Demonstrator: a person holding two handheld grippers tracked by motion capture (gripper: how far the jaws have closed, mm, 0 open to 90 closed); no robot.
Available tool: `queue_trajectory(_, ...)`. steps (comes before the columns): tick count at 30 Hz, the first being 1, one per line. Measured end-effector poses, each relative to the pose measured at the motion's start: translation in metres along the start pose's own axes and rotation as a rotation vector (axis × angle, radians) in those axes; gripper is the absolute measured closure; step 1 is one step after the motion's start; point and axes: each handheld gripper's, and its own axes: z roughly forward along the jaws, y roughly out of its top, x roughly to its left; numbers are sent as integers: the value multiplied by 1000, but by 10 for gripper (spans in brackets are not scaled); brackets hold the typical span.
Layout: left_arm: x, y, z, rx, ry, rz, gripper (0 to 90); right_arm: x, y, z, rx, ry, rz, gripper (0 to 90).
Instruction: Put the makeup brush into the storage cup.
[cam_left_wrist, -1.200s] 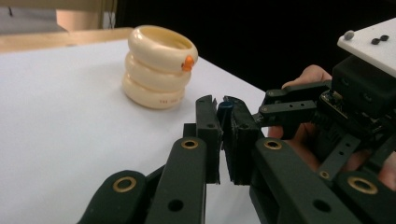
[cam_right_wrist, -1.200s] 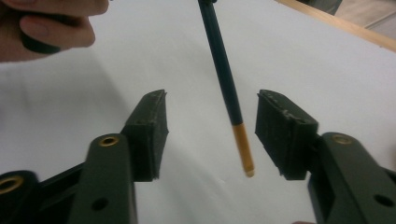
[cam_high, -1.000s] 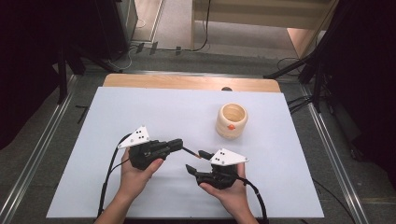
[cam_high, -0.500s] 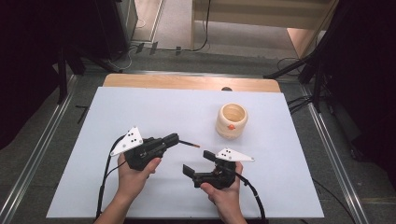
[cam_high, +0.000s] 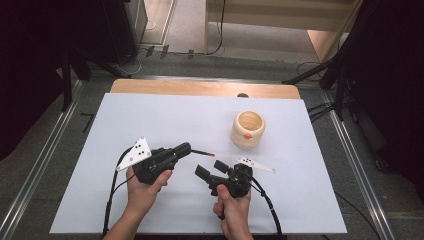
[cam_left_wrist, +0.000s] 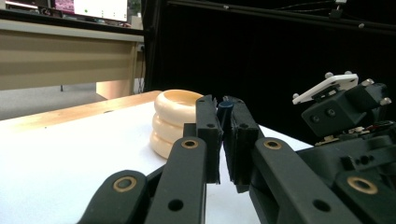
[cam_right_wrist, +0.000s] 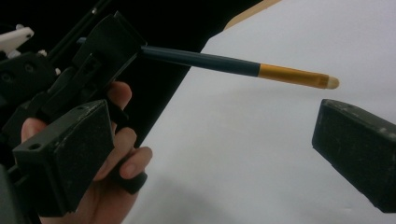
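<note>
The left gripper is clamping its jaws tight on the dark end of a slim brush with a dark blue handle, a gold metal band and a pale tip, holding it above the white table cover and pointing it at the right gripper. That gripper's jaws are standing wide apart with nothing between them, having just been opening.

The right gripper view is giving the brush its colours and round, tapering shaft, plus the rough matt pads. The left gripper view is showing just the handle's blunt end, and behind it a cream ribbed cup, probably wooden, standing well apart from the brush.
</note>
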Motion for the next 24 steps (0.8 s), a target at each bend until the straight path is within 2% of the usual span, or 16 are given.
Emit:
queue_trajectory(2, -2, -1, 1, -7, 5, 5, 869, 1, 0, 3, -24, 2, 41, 0)
queue_trajectory(3, -2, -1, 1, -11, 6, 8, 869, 1, 0, 3, -24, 2, 41, 0)
queue_trajectory(6, -3, -2, 1, -25, 12, 13, 869, 1, 1, 3, -57, 17, 91, 0)
queue_trajectory(7, -3, -2, 1, -25, 12, 13, 869, 1, 1, 3, -57, 17, 91, 0)
queue_trajectory(10, -3, -3, 0, -32, 19, 14, 869, 1, 3, 1, -93, 22, 146, 11)
queue_trajectory(12, -3, -3, 0, -37, 23, 17, 869, -1, 5, -1, -123, 27, 198, 30)
queue_trajectory(13, -3, -2, 0, -40, 25, 20, 869, -1, 5, -1, -123, 27, 198, 30)
queue_trajectory(16, -3, -2, -2, -53, 29, 24, 869, -1, 8, -2, -146, 31, 249, 54)
queue_trajectory(18, -3, -2, -2, -57, 31, 20, 869, -1, 8, -2, -152, 30, 263, 61)
queue_trajectory(20, -4, -3, -1, -62, 39, 33, 869, -1, 9, -1, -164, 39, 321, 99)
queue_trajectory(24, -5, -4, -1, -64, 37, 39, 869, -1, 9, 0, -175, 48, 356, 143)
